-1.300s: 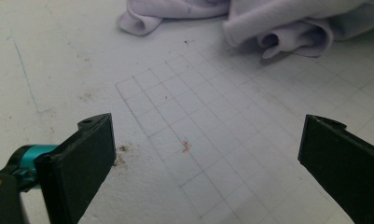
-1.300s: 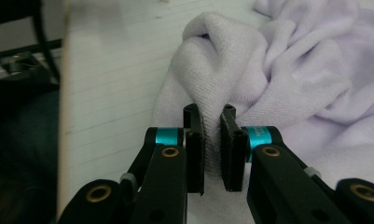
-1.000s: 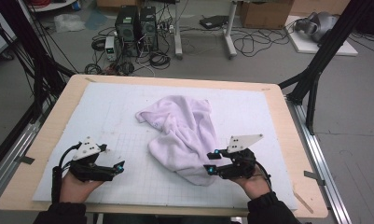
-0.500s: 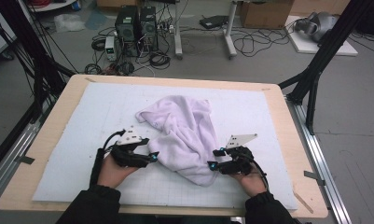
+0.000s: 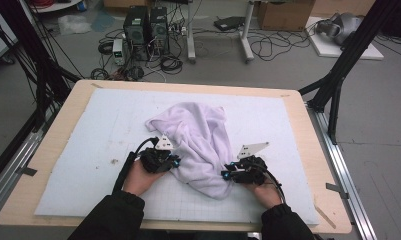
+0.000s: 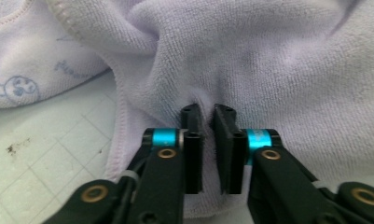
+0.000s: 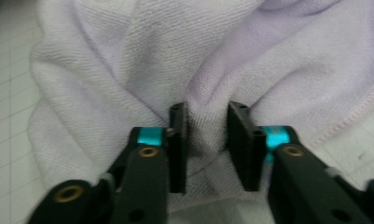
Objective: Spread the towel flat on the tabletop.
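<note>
High view: a crumpled lilac towel (image 5: pixel 198 142) is seen lying on the white gridded mat (image 5: pixel 88 130) that covers the wooden surface (image 5: pixel 53 150), roughly at its middle and reaching toward the near edge. The left claw (image 5: pixel 175 162) is held at the towel's left near edge, and the right claw (image 5: pixel 227 176) at its right near corner; the 2 are kept well apart, with the cloth bunched between them.

In the left gripper view, the left claw (image 6: pixel 208 116) has just been closing, and a thin fold of towel (image 6: pixel 268 70) is pinched tightly between its pads. A printed pattern is seen on the cloth at upper left.

In the right gripper view, the right claw (image 7: pixel 208 114) has likewise just been closing, and a thicker ridge of towel (image 7: pixel 128 56) is clamped between its pads.
</note>
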A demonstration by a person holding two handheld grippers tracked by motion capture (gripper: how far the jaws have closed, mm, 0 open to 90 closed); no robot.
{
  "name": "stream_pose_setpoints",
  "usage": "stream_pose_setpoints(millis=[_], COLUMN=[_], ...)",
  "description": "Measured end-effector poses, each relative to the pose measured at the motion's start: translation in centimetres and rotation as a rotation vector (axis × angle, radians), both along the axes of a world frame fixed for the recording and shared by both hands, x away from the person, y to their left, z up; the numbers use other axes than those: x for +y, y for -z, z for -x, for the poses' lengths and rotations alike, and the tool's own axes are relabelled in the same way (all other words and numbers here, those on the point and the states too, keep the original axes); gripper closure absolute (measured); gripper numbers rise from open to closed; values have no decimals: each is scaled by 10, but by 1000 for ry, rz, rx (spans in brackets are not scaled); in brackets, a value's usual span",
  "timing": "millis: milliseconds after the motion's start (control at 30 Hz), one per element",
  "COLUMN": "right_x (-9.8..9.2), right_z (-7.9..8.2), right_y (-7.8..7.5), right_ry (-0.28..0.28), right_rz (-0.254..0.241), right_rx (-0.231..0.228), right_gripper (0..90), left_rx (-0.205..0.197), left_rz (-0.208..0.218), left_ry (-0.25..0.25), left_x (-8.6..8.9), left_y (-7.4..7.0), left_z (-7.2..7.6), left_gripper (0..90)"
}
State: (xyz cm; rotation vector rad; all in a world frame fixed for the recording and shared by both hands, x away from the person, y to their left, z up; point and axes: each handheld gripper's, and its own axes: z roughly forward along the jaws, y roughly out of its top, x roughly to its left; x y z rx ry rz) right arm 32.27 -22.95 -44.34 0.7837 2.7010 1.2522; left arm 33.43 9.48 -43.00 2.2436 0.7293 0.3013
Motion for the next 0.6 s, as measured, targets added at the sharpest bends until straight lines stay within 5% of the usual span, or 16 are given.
stream_pose_setpoints(millis=[100, 233, 400, 600], right_x=[1, -4, -6, 2], right_z=[1, 7, 20, 51], right_y=[-2, -12, -21, -23], right_ry=[-16, -10, -35, -107], right_rz=[4, -28, -71, -63], right_rx=[-8, -27, -13, -8], right_gripper=[793, 797, 799, 799], left_rx=[-3, -29, -25, -37], left_rz=[-2, 50, 86, 92], left_ry=[13, 21, 40, 41], left_x=[3, 21, 51, 77], left_y=[-6, -16, -19, -22], left_z=[6, 24, 61, 105], left_gripper=[849, 853, 853, 853])
